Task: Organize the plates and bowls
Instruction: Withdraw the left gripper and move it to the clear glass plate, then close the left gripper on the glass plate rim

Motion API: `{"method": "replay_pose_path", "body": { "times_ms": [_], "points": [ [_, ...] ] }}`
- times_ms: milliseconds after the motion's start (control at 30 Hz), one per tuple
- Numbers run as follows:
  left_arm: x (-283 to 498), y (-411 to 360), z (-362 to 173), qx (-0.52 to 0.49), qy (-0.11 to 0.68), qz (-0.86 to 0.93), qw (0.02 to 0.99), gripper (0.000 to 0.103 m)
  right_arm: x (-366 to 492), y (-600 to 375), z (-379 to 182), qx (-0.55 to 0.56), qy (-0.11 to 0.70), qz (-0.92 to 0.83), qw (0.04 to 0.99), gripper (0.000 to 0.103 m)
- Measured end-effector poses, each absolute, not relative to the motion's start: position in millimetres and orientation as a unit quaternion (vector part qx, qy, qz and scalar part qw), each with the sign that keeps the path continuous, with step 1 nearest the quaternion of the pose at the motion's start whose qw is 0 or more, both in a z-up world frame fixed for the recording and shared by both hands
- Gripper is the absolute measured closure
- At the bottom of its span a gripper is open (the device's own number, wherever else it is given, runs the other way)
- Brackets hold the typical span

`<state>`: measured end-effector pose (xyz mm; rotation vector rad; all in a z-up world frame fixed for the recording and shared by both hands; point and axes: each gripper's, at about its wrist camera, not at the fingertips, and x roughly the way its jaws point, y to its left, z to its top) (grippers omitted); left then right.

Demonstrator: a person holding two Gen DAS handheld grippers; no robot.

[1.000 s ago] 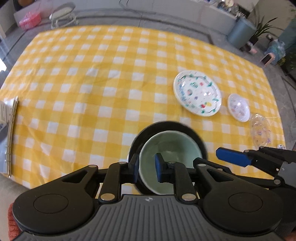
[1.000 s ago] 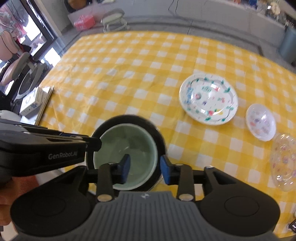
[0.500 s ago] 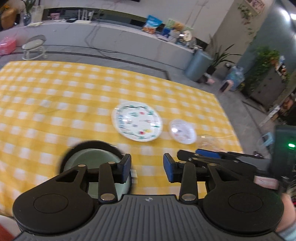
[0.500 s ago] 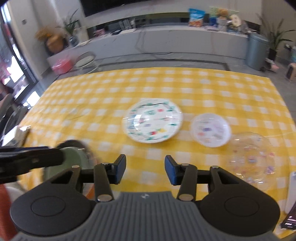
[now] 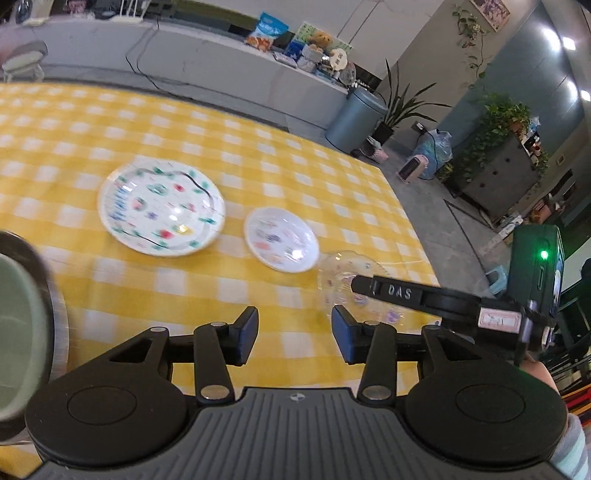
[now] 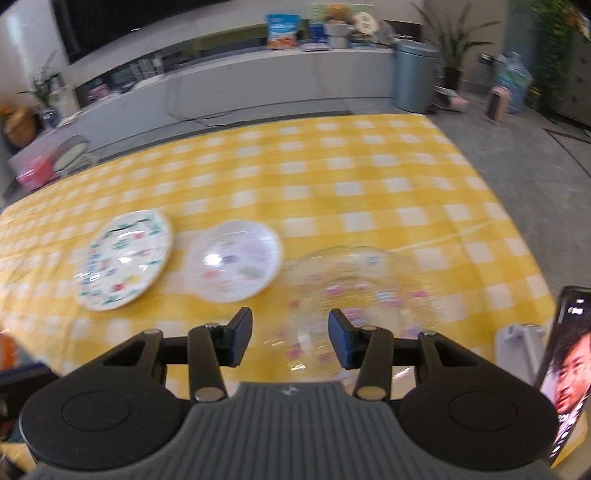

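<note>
We count three loose dishes on the checked cloth [image 6: 369, 177]: one large patterned plate [image 6: 123, 258] at ten o'clock, one small white plate [image 6: 232, 264] beside it, one clear glass plate [image 6: 354, 291] at twelve. One green bowl [image 5: 18, 332] sits in a dark plate [image 5: 55, 306] at nine o'clock in the left view. Our left gripper [image 5: 294, 338] and right gripper [image 6: 290, 339] both gape, holding nothing.

Yellow-and-white checked tablecloth [image 6: 369, 192] fills the foreground, a grey floor [image 6: 524, 155] beyond its far edge. Along the back runs a long pale counter [image 6: 258, 70], snack bags [image 6: 280, 31] lined up on top. A grey-blue bin [image 6: 413, 75] stands at its right end, a potted plant [image 6: 452, 48] just beside it. Far right, leafy greenery [image 5: 495, 125] spills over a dark cabinet [image 5: 502, 173]. Bright ceiling lights [image 5: 557, 40] glare above.
</note>
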<state>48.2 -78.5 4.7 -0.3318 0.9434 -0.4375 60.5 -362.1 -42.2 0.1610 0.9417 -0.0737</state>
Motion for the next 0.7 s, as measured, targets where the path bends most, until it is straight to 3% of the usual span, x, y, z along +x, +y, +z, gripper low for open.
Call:
{"method": "replay_pose_path", "body": {
  "times_ms": [600,700],
  "points": [
    [92.9,-147.2,-57.1,-0.183,0.491,-0.201,0.828,0.051,96.1,-425.6,-76.6,0.072,0.441,-0.109,0.888,0.057],
    [94.6,-146.4,-64.1,-0.189,0.497,-0.198,0.823,0.051,96.6,-430.2,-80.9,0.071,0.444,-0.125,0.884,0.047]
  ]
}}
